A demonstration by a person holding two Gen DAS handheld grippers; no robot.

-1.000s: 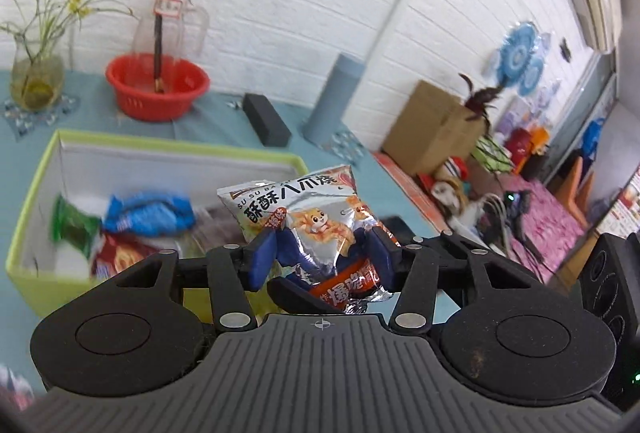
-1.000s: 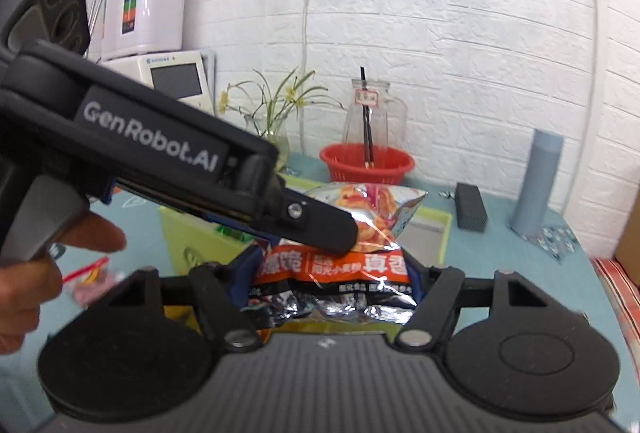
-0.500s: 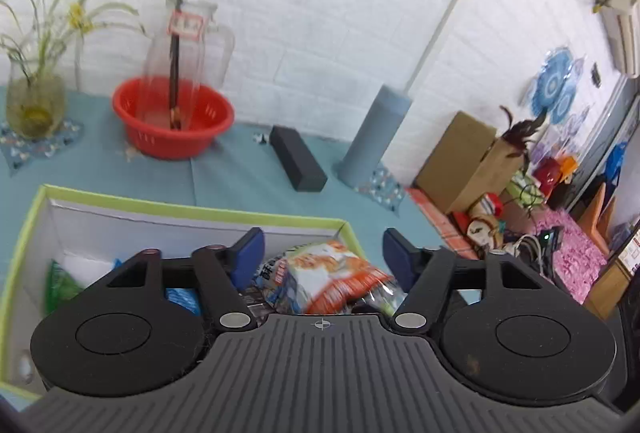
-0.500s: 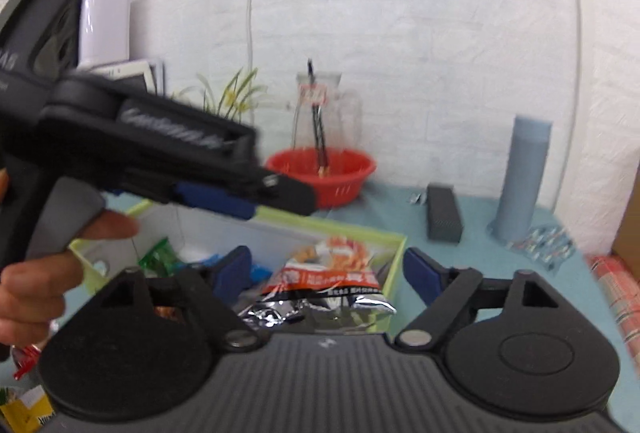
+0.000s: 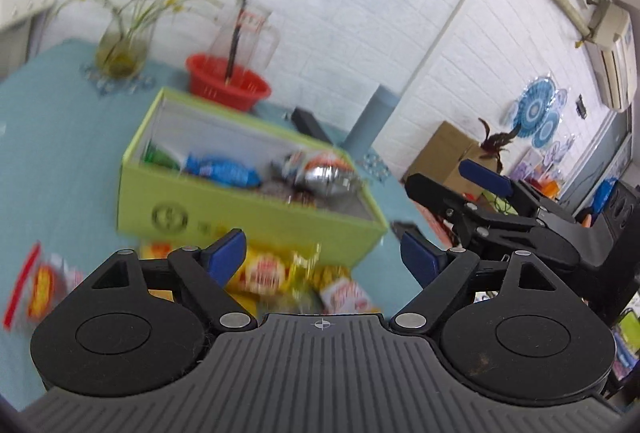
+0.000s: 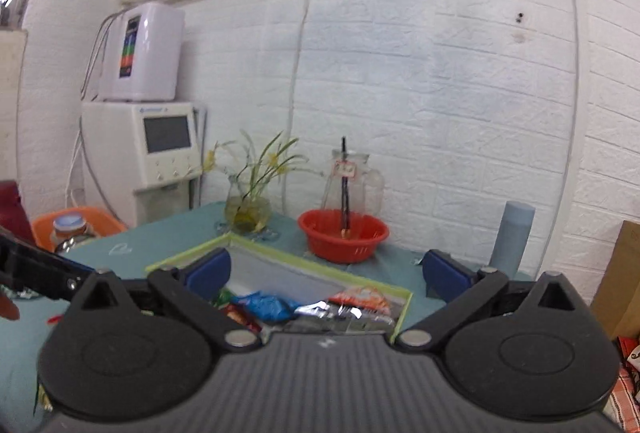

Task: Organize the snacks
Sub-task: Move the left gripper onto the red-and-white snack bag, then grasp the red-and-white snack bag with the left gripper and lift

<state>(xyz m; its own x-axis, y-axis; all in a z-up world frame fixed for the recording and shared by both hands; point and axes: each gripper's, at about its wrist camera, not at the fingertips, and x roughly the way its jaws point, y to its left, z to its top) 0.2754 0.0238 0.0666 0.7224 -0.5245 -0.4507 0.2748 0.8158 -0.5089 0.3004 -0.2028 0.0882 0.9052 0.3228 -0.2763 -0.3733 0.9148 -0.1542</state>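
Note:
A lime-green box (image 5: 248, 221) stands on the teal table and holds several snack bags, among them a blue one (image 5: 220, 171) and the silver-and-orange bag (image 5: 320, 169). The box also shows in the right wrist view (image 6: 304, 265) with the silver-and-orange bag (image 6: 352, 307). Yellow and red snack packs (image 5: 280, 273) lie on the table in front of the box, under my left gripper (image 5: 324, 257), which is open and empty. My right gripper (image 6: 326, 273) is open and empty, held above the box's near side. It also shows in the left wrist view (image 5: 480, 193) at the right.
A red basket (image 5: 226, 85) with a glass jug, a flower vase (image 5: 120, 53), a grey cylinder (image 5: 368, 121) and a black block (image 5: 308, 121) stand behind the box. A red snack pack (image 5: 36, 285) lies at the left. A white machine (image 6: 160, 149) stands at the table's far left.
Both grippers opened and let go of the silver-and-orange bag, which now lies in the box. Both have pulled back; the left one now hangs over the packs in front of the box.

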